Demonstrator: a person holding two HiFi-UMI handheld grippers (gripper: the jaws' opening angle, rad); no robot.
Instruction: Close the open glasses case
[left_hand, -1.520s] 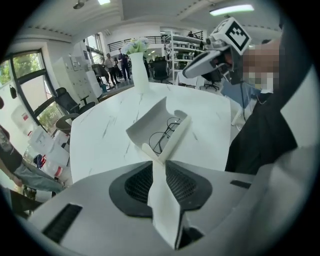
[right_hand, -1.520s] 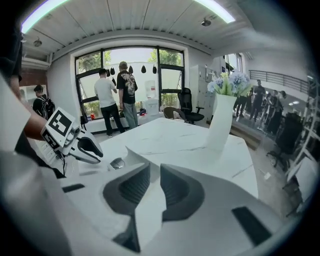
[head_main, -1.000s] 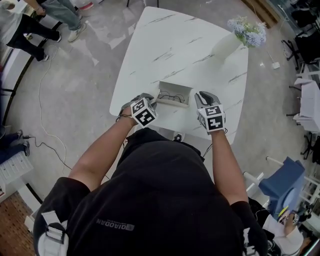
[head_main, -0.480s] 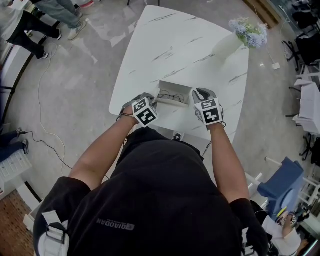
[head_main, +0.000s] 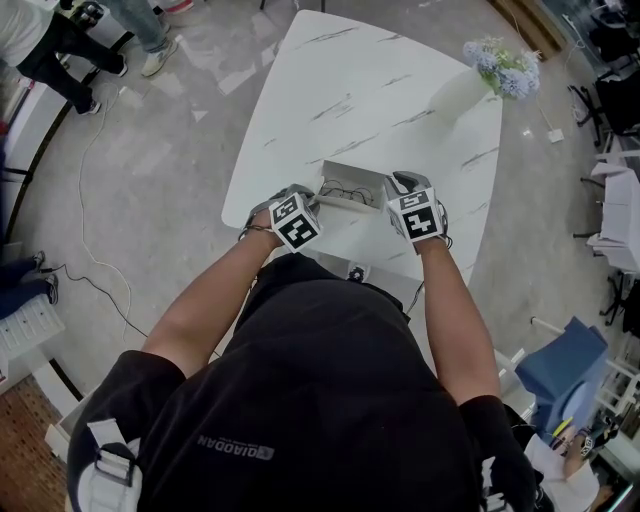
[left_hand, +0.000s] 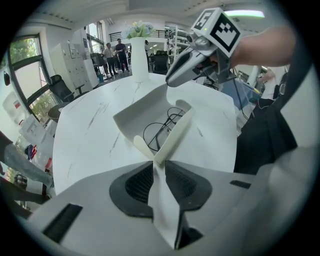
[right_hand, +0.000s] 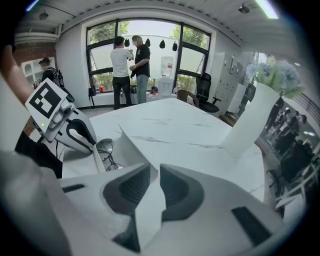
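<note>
A white glasses case (head_main: 350, 186) lies open near the front edge of the white marble table (head_main: 370, 90), with dark wire-framed glasses (left_hand: 161, 129) inside. My left gripper (head_main: 306, 206) is at the case's left end, and in the left gripper view it (left_hand: 158, 161) is shut on a white flap of the case (left_hand: 150, 114). My right gripper (head_main: 394, 190) is at the case's right end. In the right gripper view it (right_hand: 153, 181) is pinched on a white flap of the case (right_hand: 126, 149).
A white vase of pale blue flowers (head_main: 472, 82) stands at the table's far right corner. People stand on the floor beyond the table (right_hand: 131, 70). A blue chair (head_main: 570, 372) is at the lower right, and a cable (head_main: 95, 270) runs across the floor on the left.
My right gripper has moved left and a little forward to the case's right end. The left gripper has stayed on the left flap.
</note>
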